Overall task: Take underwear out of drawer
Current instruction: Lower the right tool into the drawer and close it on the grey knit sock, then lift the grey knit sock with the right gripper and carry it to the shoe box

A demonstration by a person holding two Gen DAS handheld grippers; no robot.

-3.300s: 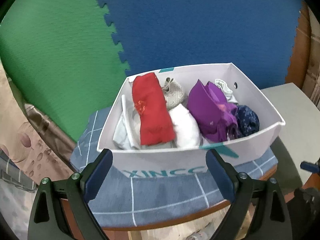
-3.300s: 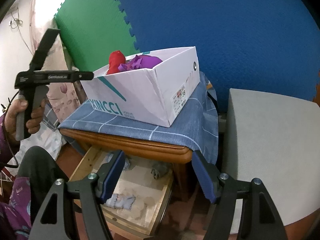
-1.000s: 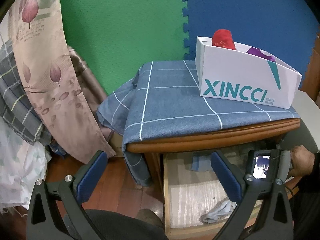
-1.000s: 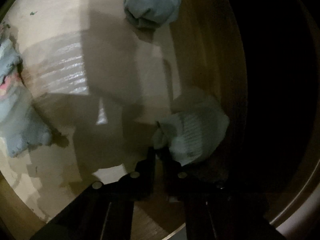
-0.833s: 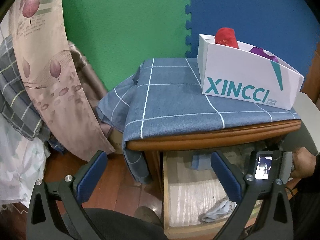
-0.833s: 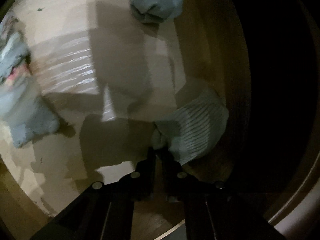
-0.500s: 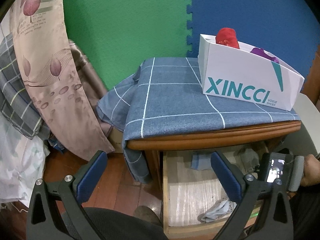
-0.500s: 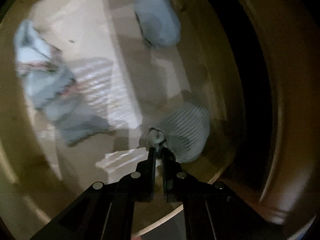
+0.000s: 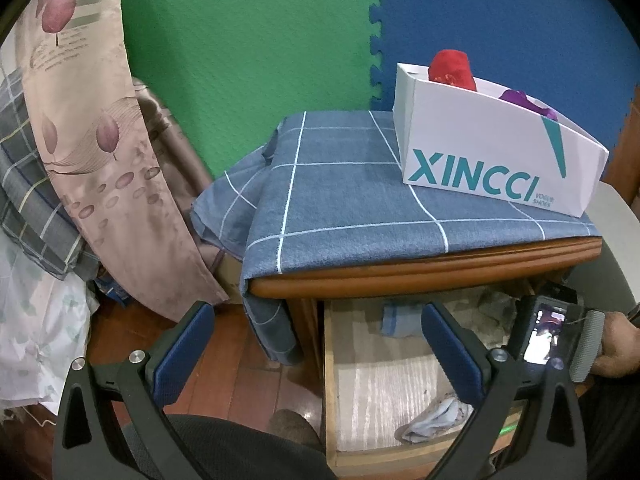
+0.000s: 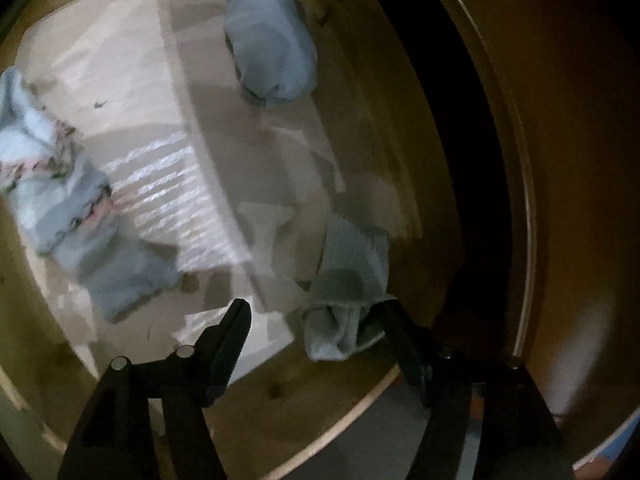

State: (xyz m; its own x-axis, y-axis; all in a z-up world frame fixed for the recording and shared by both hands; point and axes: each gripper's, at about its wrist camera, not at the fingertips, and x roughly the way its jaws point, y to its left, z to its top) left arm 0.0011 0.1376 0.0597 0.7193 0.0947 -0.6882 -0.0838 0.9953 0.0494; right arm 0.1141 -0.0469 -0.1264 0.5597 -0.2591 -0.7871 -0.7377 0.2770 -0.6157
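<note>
The wooden drawer [image 9: 330,364] under the nightstand stands pulled out. Inside lie a rolled blue piece [image 10: 272,60], a pale blue floral piece [image 10: 60,200] and a grey ribbed piece of underwear [image 10: 352,276]. My right gripper [image 10: 312,308] hangs over the drawer's near right corner with its jaws opening. The grey piece sits between the fingers against the right one, and the left finger is clear of it. In the left wrist view the right gripper's body [image 9: 548,332] shows in a hand [image 9: 616,348]. My left gripper [image 9: 318,344] is open and holds nothing, in front of the nightstand.
A white XINCCI box [image 9: 492,160] with red and purple garments stands on the blue checked cloth [image 9: 340,200] over the nightstand. Curtains and bedding [image 9: 80,160] hang at the left. A white liner [image 10: 160,184] covers the drawer bottom; its dark right wall [image 10: 460,160] is close.
The right gripper, shut on the grey ribbed piece, rose and rolled a little, then its jaws spread apart. The left gripper kept still.
</note>
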